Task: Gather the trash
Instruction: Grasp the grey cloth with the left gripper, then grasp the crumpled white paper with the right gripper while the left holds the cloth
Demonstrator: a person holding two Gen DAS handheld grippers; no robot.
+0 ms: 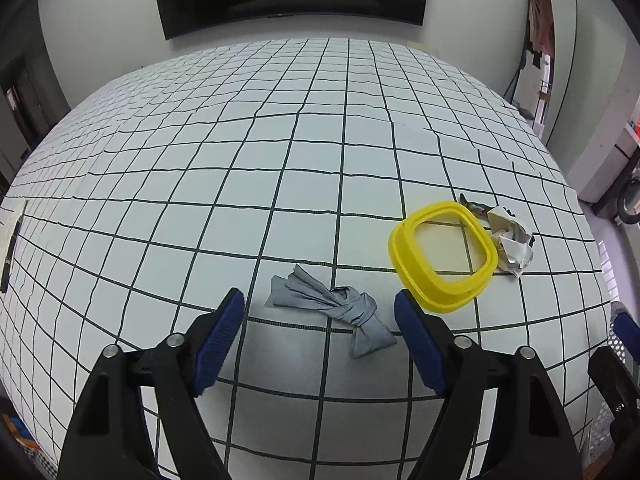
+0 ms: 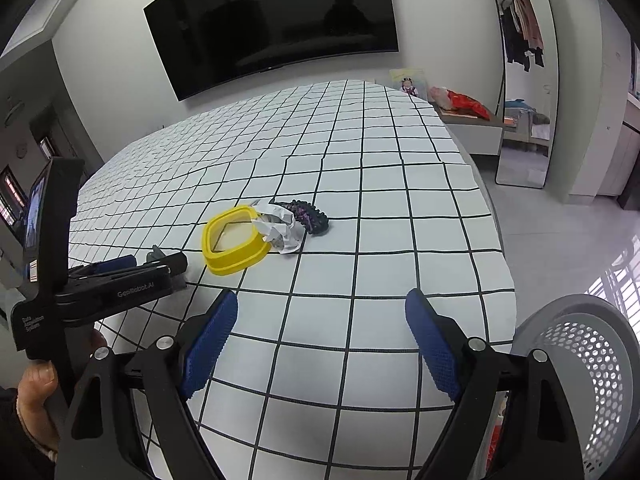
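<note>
The left hand-held gripper (image 1: 320,304) is showing two black plastic arms, each ending in a blue finger pad (image 1: 222,340) with a knurled texture, and round silver screws are sitting on the joints behind the pads. The right hand-held gripper (image 2: 322,306) is wearing the same black arms, blue pads and silver screws. In the right wrist view the left one's black body is carrying white lettering, with a bare-skinned hand (image 2: 36,396) below that lettering.

The left gripper (image 1: 319,312), its blue-padded jaws spread wide, hangs over a knotted grey cloth scrap (image 1: 334,307) on the black-gridded white tablecloth (image 1: 240,168); a yellow plastic ring (image 1: 442,256) touches crumpled white paper (image 1: 513,242) beside it.
</note>
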